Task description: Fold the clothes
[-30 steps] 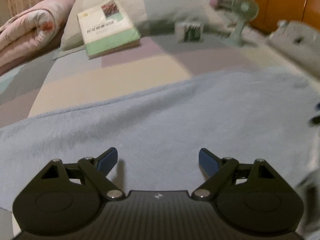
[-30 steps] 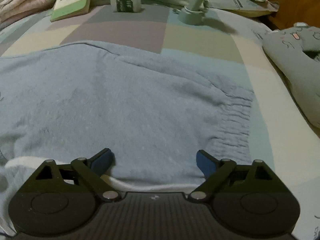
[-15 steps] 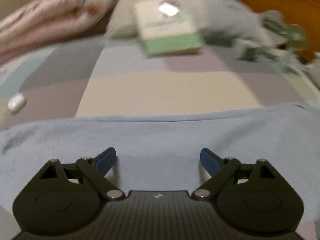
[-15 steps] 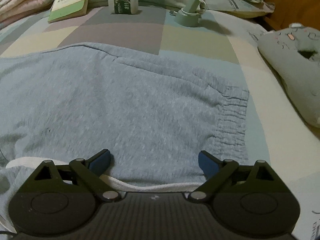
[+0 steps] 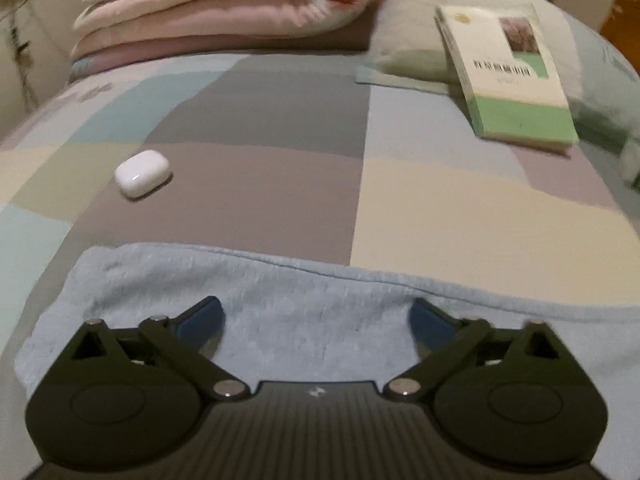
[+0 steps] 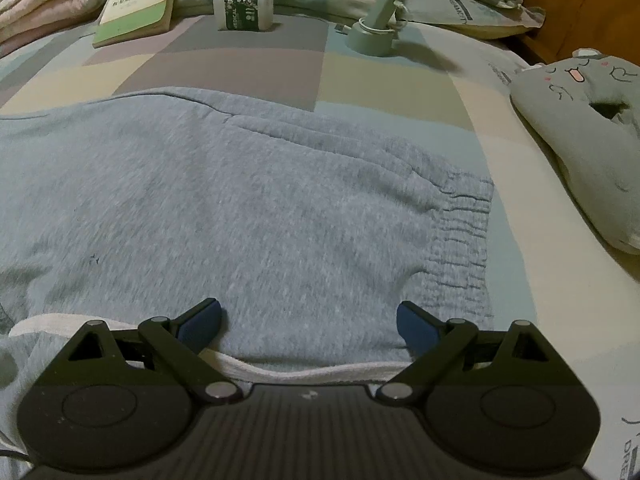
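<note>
In the left wrist view, a lot has changed. A second ago the left gripper [image 5: 316, 320] looked across the middle of the blue pants [image 5: 280, 312], with a small fan far ahead. Now it looks at the end of one pant leg, and the leg's edge lies just past the fingers [image 5: 202, 318]. A white earbud case [image 5: 142, 173] now shows on the bed [image 5: 480, 216], well apart from the pants. A book [image 5: 508, 80] leans on a pillow, and a pink blanket [image 5: 224, 12] sits at the far end. I think this hand has slid over to the leg end so it can grab it for a fold. The fingers are spread wide and are opening more. Cloth lies under them, but they pinch nothing.

In the right wrist view, very little has changed. The right gripper [image 6: 308, 320] hangs over the waist end of the pants [image 6: 240, 200], where the stretchy band [image 6: 460, 248] is bunched up. A white drawstring [image 6: 312, 372] lies under it. Its fingers [image 6: 200, 320] are wide apart and hold nothing. A fan [image 6: 384, 12], a small white box [image 6: 243, 11] and a cat pillow [image 6: 580, 128] lie farther off. The fold has not started yet.
</note>
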Tool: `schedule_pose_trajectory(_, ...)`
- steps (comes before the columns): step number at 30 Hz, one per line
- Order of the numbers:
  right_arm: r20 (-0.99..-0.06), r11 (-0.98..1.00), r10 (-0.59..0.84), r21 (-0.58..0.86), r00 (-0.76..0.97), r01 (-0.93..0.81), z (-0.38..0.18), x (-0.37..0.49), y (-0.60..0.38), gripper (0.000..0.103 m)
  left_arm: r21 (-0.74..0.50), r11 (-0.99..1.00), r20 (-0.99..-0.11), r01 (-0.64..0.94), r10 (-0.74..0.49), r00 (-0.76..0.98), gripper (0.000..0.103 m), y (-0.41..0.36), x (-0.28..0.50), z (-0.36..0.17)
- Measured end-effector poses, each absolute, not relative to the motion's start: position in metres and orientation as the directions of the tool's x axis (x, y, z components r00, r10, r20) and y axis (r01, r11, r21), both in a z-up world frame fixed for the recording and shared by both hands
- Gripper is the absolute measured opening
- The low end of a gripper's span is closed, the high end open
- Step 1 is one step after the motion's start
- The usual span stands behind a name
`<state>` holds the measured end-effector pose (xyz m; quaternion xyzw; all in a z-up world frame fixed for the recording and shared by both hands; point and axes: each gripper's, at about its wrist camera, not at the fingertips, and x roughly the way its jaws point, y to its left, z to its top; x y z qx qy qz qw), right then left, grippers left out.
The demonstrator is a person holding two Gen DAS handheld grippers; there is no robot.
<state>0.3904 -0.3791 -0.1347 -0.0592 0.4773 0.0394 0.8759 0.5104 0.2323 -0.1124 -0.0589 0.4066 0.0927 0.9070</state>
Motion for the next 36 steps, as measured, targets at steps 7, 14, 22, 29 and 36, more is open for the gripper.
schedule_pose_trajectory(7, -0.815, 0.989, 0.126, 0.059, 0.565, -0.135, -0.092, 0.416, -0.352, 0.098, -0.145, 0.988, -0.738, 0.055, -0.145, 0.659, 0.098, 0.171, 0.485, -0.092)
schedule_pose_trajectory(14, -0.840, 0.960, 0.143, -0.010, 0.523, -0.280, -0.107, 0.473, -0.263, 0.098, -0.050, 0.932, -0.741, 0.358, -0.275, 0.612, 0.098, 0.076, 0.444, -0.101)
schedule_pose_trajectory(22, -0.899, 0.936, 0.139, -0.019, 0.416, -0.352, -0.137, 0.442, -0.265, 0.103, 0.028, 0.917, -0.801, 0.397, -0.217, 0.558, 0.101, 0.067, 0.418, -0.133)
schedule_pose_trajectory(29, -0.855, 0.974, 0.095, -0.025, 0.510, -0.224, -0.102, 0.493, -0.268, 0.102, 0.025, 0.920, -0.809, 0.392, -0.212, 0.549, 0.101, 0.063, 0.417, -0.130)
schedule_pose_trajectory(36, -0.853, 0.999, 0.024, 0.000, 0.521, -0.046, -0.138, 0.548, -0.269, 0.103, 0.007, 0.920, -0.791, 0.393, -0.235, 0.564, 0.102, 0.072, 0.413, -0.137)
